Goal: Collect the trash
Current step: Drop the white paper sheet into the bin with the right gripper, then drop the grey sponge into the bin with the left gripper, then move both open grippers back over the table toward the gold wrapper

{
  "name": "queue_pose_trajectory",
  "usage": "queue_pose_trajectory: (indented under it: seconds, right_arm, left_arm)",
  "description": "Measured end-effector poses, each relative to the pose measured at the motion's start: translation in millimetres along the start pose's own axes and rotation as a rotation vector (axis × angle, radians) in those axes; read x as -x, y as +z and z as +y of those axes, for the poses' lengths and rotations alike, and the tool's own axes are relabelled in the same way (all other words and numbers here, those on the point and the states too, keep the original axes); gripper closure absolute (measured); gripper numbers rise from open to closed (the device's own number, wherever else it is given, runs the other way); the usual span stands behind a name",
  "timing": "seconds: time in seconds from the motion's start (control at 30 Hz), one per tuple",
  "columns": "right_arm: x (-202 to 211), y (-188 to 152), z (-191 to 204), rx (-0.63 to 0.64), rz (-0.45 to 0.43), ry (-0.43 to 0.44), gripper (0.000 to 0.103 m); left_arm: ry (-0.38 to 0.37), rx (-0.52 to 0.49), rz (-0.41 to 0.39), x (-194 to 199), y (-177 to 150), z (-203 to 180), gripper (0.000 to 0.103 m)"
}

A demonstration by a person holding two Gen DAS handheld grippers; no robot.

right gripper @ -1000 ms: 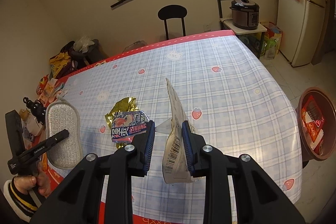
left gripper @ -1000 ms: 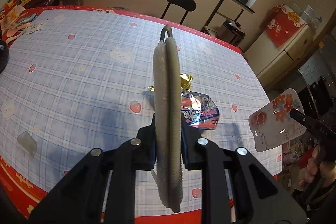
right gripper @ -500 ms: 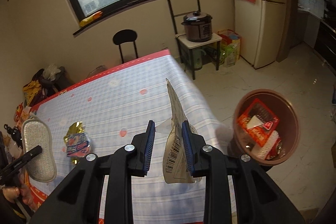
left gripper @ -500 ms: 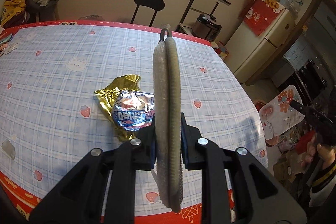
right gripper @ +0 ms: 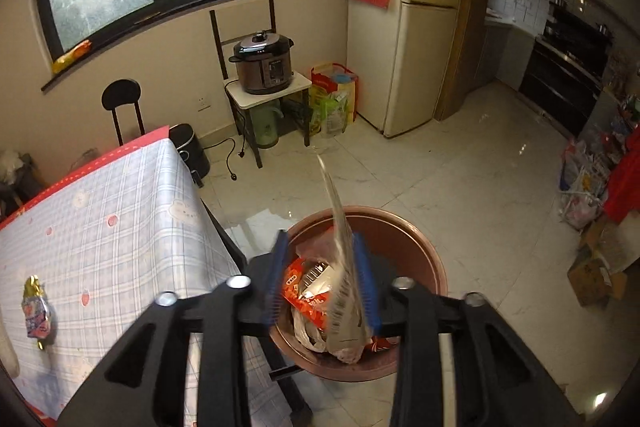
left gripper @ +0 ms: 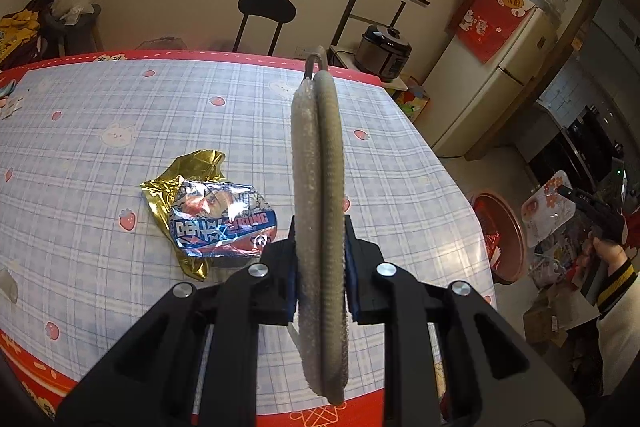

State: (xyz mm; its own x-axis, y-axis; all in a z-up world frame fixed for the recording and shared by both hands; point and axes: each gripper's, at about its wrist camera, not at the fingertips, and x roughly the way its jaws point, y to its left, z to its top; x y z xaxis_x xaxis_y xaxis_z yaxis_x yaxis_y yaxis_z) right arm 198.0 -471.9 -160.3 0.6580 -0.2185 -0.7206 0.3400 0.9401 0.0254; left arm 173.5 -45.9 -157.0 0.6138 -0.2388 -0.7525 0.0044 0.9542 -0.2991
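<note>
My left gripper [left gripper: 321, 267] is shut on a grey scrub pad [left gripper: 318, 187] with a hanging loop, held edge-on above the checked tablecloth [left gripper: 120, 107]. A crumpled gold and blue snack wrapper [left gripper: 216, 215] lies on the table just left of the pad; in the right wrist view the same snack wrapper [right gripper: 36, 311] shows at the far left. My right gripper [right gripper: 322, 279] hangs over the brown trash bin [right gripper: 420, 239] on the floor. Its jaws are opening, and a clear wrapper [right gripper: 340, 267] stands between them, leaning on the right pad only. The bin holds red and white packets.
The table corner [right gripper: 180, 163] stands just left of the bin. A rice cooker [right gripper: 262, 63] on a small stand, a fridge [right gripper: 420, 27] and a black chair [right gripper: 120, 99] line the wall. Boxes and bags [right gripper: 592, 267] sit at the right.
My right gripper has swung from over the table to above the bin, and its jaws have parted from the clear wrapper. The left gripper shifted sideways with the pad still clamped.
</note>
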Motion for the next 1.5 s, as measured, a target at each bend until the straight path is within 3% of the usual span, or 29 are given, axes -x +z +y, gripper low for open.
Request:
queue_pose_trajectory:
  seconds: [0.03,0.27,0.63,0.9,1.27,1.33,1.37,1.4,1.5]
  right_arm:
    - [3.6,2.6,-2.2,-0.011,-0.02,-0.007,0.037]
    - [47.8,9.6,-5.4,-0.024,-0.135,0.017,0.006]
    - [114.2,-8.5,-6.6,-0.053,-0.186,0.01,0.005]
    - [131.6,-23.7,-32.5,-0.079,-0.167,-0.005,0.005]
    - [141.4,-39.1,-111.6,-0.14,-0.143,-0.11,0.005]
    - [141.1,-40.7,-123.0,-0.151,-0.141,-0.121,0.005]
    - [141.2,-41.1,-127.6,-0.157,-0.14,-0.126,0.005]
    - [141.6,-42.2,-131.1,-0.163,-0.139,-0.128,0.005]
    - [138.8,-43.9,-138.4,-0.173,-0.137,-0.124,0.005]
  left_arm:
    - [-0.003,-0.005,-0.001,-0.4,0.7,-3.1,0.081]
    - [-0.039,-0.055,-0.018,-1.0,11.2,-28.7,0.081]
    - [-0.205,-0.196,-0.002,-15.5,35.5,-109.3,0.081]
    - [-0.381,-0.303,0.068,-57.2,40.5,-212.7,0.081]
    - [-0.564,-0.402,0.15,-134.7,29.8,-362.8,0.08]
    - [-0.665,-0.423,0.156,-141.8,32.8,-388.5,0.06]
    - [-0.683,-0.431,0.141,-143.8,35.2,-396.7,0.035]
    - [-0.668,-0.438,0.11,-143.2,36.4,-402.1,0.021]
    - [-0.629,-0.438,0.047,-139.4,42.1,-406.8,0.017]
